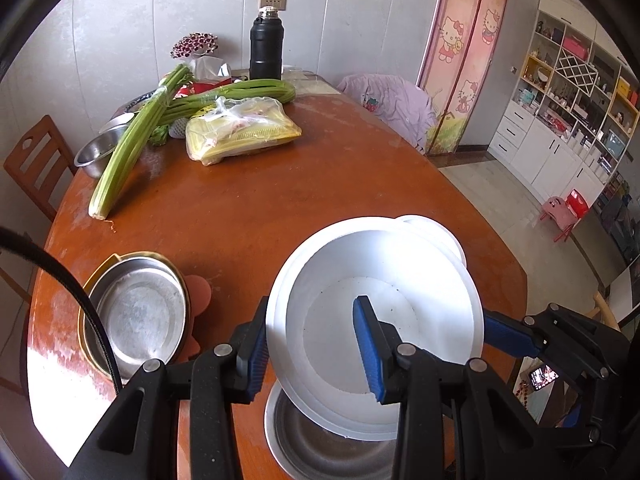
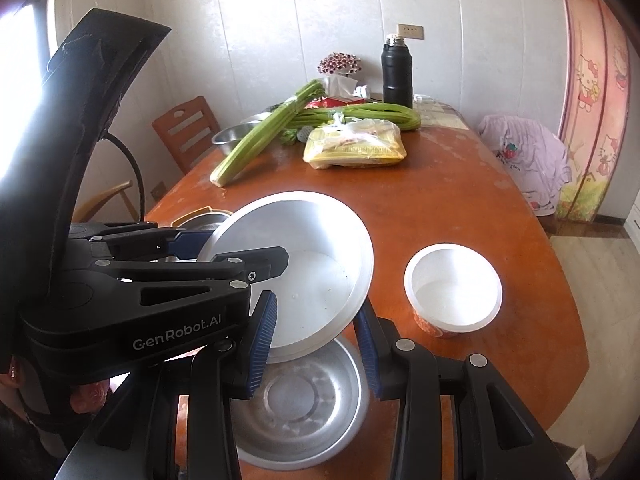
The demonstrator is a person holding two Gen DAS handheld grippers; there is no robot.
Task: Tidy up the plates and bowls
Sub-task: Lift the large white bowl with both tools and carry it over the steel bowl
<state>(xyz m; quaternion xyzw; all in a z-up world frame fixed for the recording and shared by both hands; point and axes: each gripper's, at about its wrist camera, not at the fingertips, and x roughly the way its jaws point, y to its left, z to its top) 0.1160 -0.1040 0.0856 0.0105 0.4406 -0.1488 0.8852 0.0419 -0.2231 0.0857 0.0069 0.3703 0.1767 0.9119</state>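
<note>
A large white round bowl [image 1: 376,320] is seen lifted and tilted above a wide, shallow stainless steel bowl [image 2: 300,404] at the near edge of the oval reddish-brown wooden table [image 1: 248,208], its open mouth turned up and toward the cameras, with no long axis to speak of. Its rim is gripped on two sides: the left gripper [image 1: 316,344] is narrowed onto the left rim, one blue pad outside and one inside, while the right gripper [image 2: 316,344] is clamped the same way on the near rim. One small white bowl with a red-patterned outside [image 2: 452,288] is set upright on the table, just right of the lifted bowl. A further steel dish nested in a yellow-rimmed pan [image 1: 136,312] is seen at left. Two celery bunches [image 1: 132,140], one bagged yellow package [image 1: 240,128] and one black flask [image 1: 266,48] are gathered at the far end.
</note>
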